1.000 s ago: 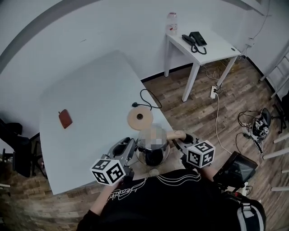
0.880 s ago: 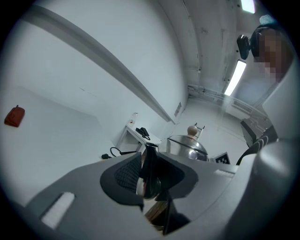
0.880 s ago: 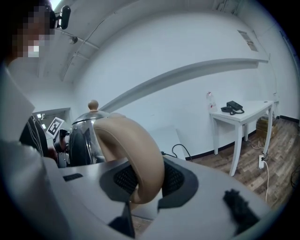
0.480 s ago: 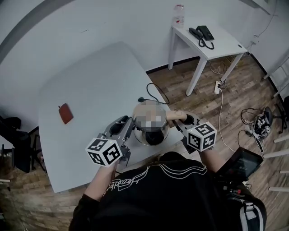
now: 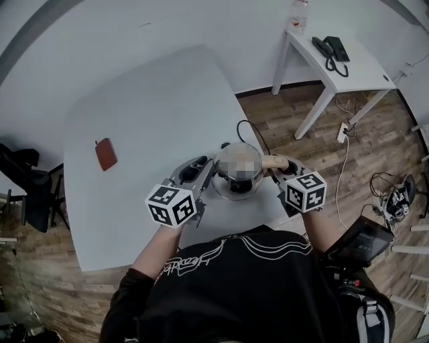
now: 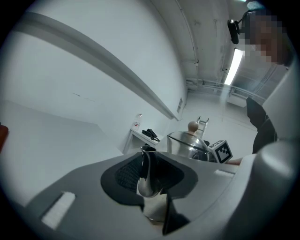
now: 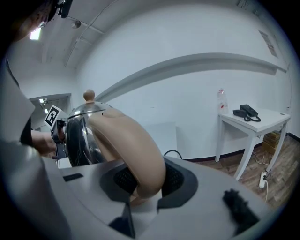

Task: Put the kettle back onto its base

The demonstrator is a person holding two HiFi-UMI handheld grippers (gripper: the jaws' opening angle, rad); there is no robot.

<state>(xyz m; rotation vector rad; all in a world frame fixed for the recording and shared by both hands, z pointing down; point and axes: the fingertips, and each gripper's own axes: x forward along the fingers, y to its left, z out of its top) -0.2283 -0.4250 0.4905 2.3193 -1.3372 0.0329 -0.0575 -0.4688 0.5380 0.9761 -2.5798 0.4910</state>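
A steel kettle (image 5: pixel 234 189) with a beige handle (image 5: pixel 273 161) is carried between both grippers over the near right part of the white table (image 5: pixel 147 100). My left gripper (image 5: pixel 208 175) is shut on its steel spout (image 6: pixel 147 171). My right gripper (image 5: pixel 279 165) is shut on the handle (image 7: pixel 133 150). The lid has a round wooden knob (image 6: pixel 192 125). The kettle's body (image 7: pixel 79 136) covers the base, so I cannot tell whether it touches it. The base's black cord (image 5: pixel 251 130) runs out behind the kettle.
A red-brown wallet (image 5: pixel 105 154) lies on the table's left side. Beyond the table stands a small white side table (image 5: pixel 348 67) with a black phone (image 5: pixel 332 48) and a bottle (image 5: pixel 298 13). A power strip (image 5: pixel 346 127) lies on the wooden floor.
Both grippers have carried the kettle away from the person and slightly down. The beige base disc, seen beyond the kettle earlier, is now hidden under it.
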